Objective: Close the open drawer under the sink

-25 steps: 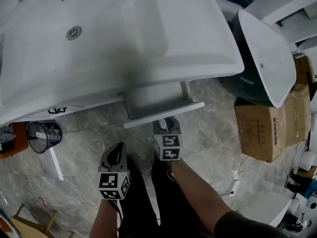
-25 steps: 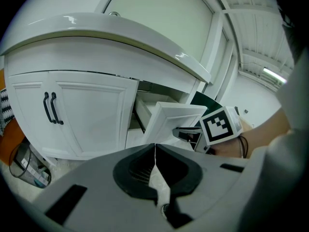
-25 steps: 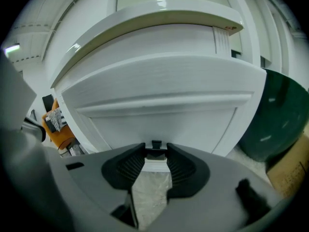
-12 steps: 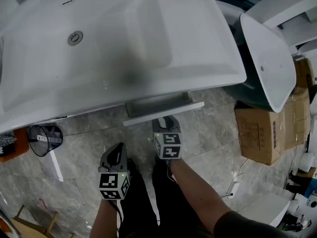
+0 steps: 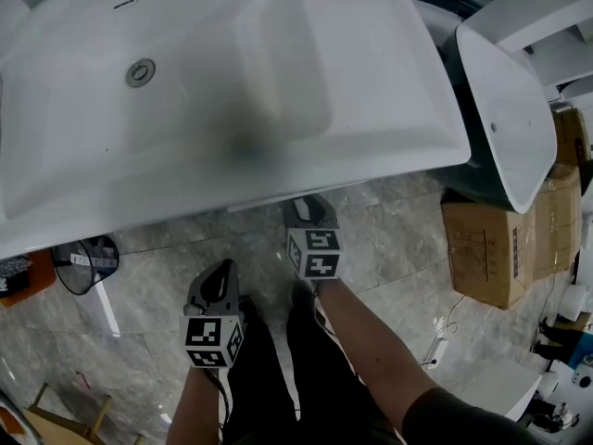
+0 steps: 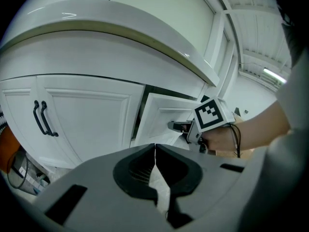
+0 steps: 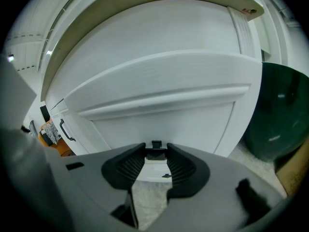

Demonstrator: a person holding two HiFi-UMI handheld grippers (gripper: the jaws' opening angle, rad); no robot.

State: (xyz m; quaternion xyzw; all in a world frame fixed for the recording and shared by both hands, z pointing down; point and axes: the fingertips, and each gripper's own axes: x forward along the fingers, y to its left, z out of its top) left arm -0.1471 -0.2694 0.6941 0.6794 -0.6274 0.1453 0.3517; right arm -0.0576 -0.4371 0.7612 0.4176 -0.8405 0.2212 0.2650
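Observation:
A white sink (image 5: pixel 232 82) overhangs the vanity. In the left gripper view the white drawer front (image 6: pixel 161 115) under it stands slightly out, with a dark gap at its left side. My right gripper (image 5: pixel 309 209) is up against that drawer front (image 7: pixel 164 115). Its jaws are open, and the drawer's small dark handle (image 7: pixel 156 144) sits between the fingertips. That right gripper (image 6: pixel 179 126) also shows in the left gripper view, tips on the drawer. My left gripper (image 5: pixel 215 284) hangs lower left over the floor, away from the vanity, its jaws shut on nothing (image 6: pixel 155 148).
Left of the drawer are white cabinet doors with black handles (image 6: pixel 42 119). A wire waste basket (image 5: pixel 83 258) stands on the tiled floor at left. To the right are a dark tub with a white lid (image 5: pixel 505 109) and a cardboard box (image 5: pixel 491 248).
The drawer has slid in beneath the sink's edge as my right gripper moved forward with it. The left gripper moved forward a little and stayed shut.

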